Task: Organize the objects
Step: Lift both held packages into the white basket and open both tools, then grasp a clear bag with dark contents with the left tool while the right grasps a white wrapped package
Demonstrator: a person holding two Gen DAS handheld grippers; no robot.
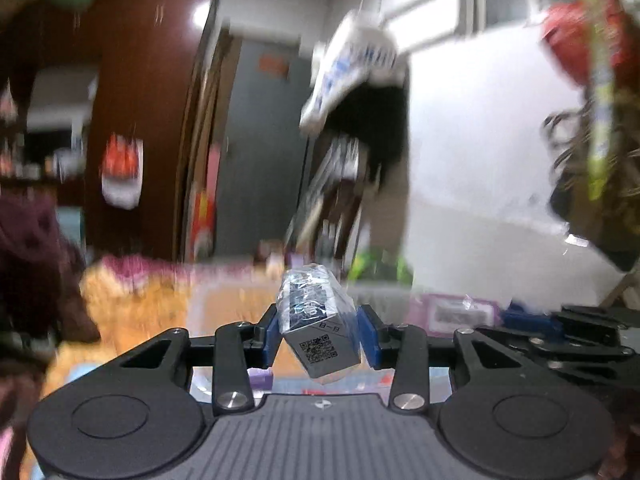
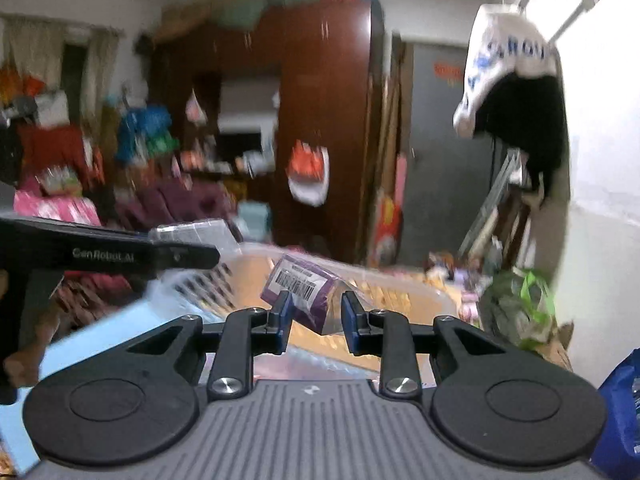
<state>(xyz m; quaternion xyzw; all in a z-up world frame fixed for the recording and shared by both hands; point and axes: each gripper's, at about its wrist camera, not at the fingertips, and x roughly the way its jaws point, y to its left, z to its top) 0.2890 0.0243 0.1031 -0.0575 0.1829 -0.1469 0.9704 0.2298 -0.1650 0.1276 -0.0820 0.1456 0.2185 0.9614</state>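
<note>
My left gripper [image 1: 319,332] is shut on a small grey box [image 1: 316,320] wrapped in clear film, with a QR code on its near face; the blue pads press its two sides and the box tilts. My right gripper [image 2: 316,316] is shut on a purple packet [image 2: 304,292] with a white barcode label, also film-wrapped, held aslant between the blue pads. In the right wrist view the left gripper [image 2: 120,254] shows from the side at the left, a hand [image 2: 24,356] below it. A pale plastic basket [image 2: 404,280] lies just beyond both held things.
The room is cluttered and blurred. A dark wooden wardrobe [image 2: 324,120] and a grey door [image 2: 444,152] stand ahead. A white bag over a dark garment [image 2: 512,92] hangs at the right by a white wall. A green bag [image 2: 520,304] sits low right, a blue one [image 2: 620,412] nearer.
</note>
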